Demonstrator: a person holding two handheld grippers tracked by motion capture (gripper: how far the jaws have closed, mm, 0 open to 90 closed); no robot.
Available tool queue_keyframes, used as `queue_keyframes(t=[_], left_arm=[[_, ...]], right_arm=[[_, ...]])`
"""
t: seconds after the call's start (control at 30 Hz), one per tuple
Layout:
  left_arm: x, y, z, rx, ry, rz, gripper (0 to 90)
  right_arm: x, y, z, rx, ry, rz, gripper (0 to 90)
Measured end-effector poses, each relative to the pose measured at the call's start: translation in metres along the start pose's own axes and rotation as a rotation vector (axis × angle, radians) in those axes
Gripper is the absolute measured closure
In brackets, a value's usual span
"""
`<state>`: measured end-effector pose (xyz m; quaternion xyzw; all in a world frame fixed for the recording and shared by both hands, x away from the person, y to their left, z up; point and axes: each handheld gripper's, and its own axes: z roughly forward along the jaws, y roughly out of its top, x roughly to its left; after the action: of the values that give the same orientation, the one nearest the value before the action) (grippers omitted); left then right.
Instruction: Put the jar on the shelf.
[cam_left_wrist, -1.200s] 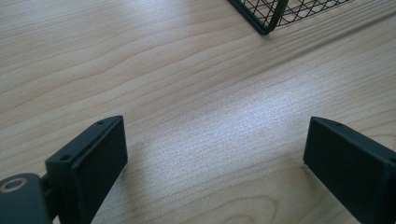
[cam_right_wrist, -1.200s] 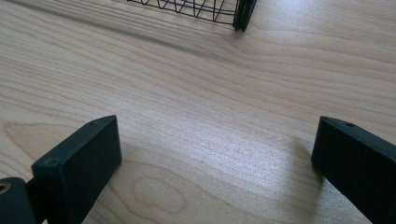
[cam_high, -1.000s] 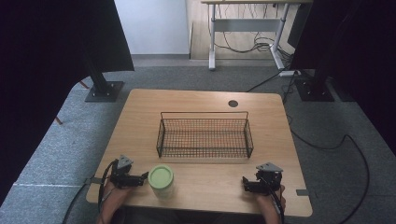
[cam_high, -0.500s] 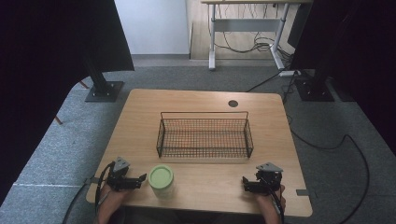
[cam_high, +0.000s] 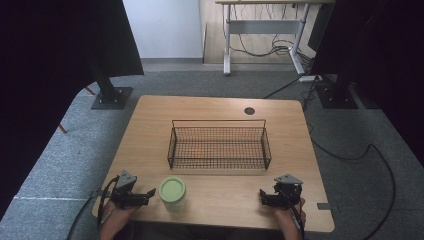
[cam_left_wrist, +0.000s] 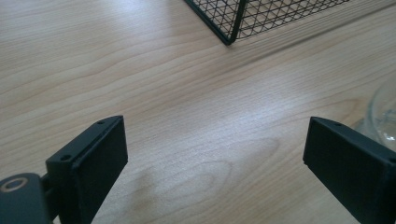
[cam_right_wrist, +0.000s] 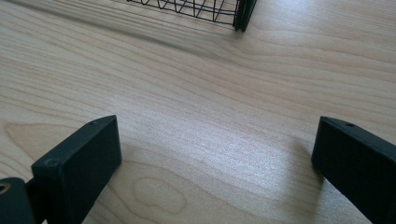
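Note:
A clear glass jar with a pale green lid (cam_high: 172, 190) stands upright near the table's front edge, left of centre. My left gripper (cam_high: 150, 195) lies just left of it, open, with its jaws pointing at the jar. In the left gripper view the gripper (cam_left_wrist: 215, 158) has bare wood between wide-apart jaws, and the jar's glass base (cam_left_wrist: 384, 116) shows beside the right jaw. My right gripper (cam_high: 262, 196) rests open at the front right. In the right gripper view that gripper (cam_right_wrist: 215, 154) holds nothing.
A black wire basket (cam_high: 218, 162) stands mid-table beyond both grippers; its corners show as basket (cam_left_wrist: 231, 28) and basket (cam_right_wrist: 240, 14). A round cable hole (cam_high: 249, 111) is at the table's back. Dark stands and a desk lie beyond the table.
My left gripper has drifted slightly toward the front edge. The jar, the basket and the right gripper have not moved.

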<state>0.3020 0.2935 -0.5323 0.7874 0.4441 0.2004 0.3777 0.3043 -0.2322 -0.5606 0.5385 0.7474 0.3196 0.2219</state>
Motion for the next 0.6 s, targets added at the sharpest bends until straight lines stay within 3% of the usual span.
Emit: queue_keyframes(t=[0.6], left_arm=[[-0.017,0.001,-0.021,-0.039,-0.031,0.064,6.3]], right_arm=[[0.000,0.000,0.000,0.000,0.002,-0.002,1.2]])
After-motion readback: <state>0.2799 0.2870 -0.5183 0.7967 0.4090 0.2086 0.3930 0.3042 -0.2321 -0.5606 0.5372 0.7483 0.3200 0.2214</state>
